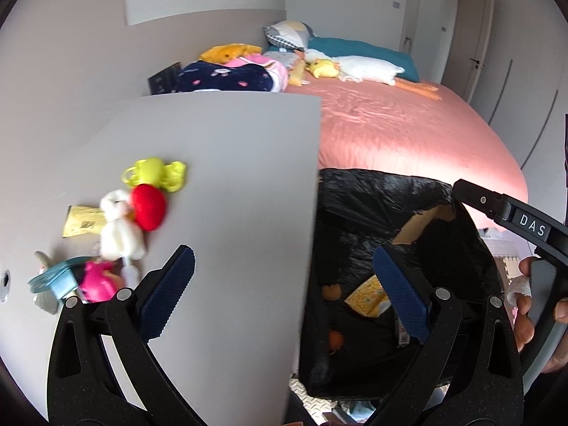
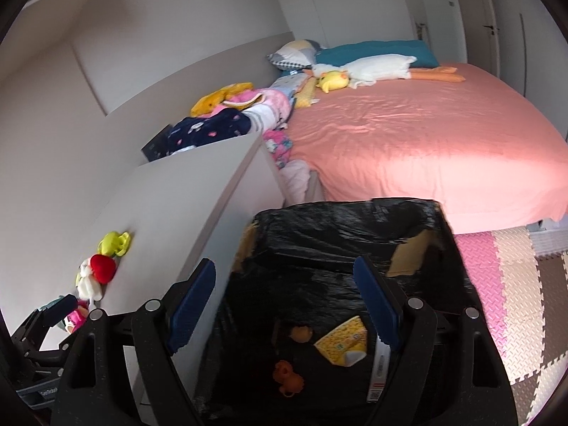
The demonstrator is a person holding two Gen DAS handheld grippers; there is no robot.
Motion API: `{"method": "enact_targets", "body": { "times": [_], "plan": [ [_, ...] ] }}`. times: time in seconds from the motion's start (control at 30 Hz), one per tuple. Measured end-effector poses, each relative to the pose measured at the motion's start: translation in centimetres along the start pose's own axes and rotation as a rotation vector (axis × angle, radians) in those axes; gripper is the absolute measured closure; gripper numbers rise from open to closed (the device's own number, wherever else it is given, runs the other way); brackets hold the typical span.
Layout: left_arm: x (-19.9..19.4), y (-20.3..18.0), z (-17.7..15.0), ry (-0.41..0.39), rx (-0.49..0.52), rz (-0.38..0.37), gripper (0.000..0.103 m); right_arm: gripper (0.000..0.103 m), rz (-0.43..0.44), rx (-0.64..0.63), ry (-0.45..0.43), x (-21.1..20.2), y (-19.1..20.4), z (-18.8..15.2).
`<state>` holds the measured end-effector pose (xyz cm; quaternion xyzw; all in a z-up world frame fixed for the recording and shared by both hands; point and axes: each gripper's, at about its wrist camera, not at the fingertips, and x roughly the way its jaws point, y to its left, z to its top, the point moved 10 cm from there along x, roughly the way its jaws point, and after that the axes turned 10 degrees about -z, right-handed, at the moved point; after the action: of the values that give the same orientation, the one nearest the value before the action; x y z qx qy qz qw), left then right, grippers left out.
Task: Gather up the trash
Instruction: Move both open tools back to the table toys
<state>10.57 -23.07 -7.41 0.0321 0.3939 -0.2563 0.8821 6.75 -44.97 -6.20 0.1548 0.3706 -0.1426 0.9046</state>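
Observation:
A cardboard box lined with a black trash bag (image 1: 408, 213) (image 2: 340, 234) stands on the floor beside a grey table (image 1: 220, 163) (image 2: 170, 206). Inside lie a yellow patterned wrapper (image 1: 367, 296) (image 2: 342, 342), orange peel bits (image 2: 287, 378) and a white labelled strip (image 2: 380, 372). My left gripper (image 1: 284, 294) is open and empty, straddling the table edge and the bag. My right gripper (image 2: 287, 305) is open and empty over the bag's opening. A yellow packet (image 1: 81, 222) lies on the table behind the toys.
On the table's left lie toys: a yellow-green one (image 1: 156, 174) (image 2: 113, 243), a red and white plush (image 1: 131, 220) (image 2: 97, 273), a pink one (image 1: 97, 280) and a teal piece (image 1: 53, 278). A pink bed (image 1: 408, 131) (image 2: 426, 135) is behind. Foam mats (image 2: 514, 301) cover the floor.

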Motion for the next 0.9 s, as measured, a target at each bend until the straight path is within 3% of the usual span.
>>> {"method": "enact_targets", "body": {
  "times": [0.9],
  "plan": [
    [-6.6, 13.2, -0.2, -0.105, -0.160, 0.144, 0.006, 0.021, 0.137, -0.202, 0.065, 2.2, 14.9, -2.7]
  ]
}}
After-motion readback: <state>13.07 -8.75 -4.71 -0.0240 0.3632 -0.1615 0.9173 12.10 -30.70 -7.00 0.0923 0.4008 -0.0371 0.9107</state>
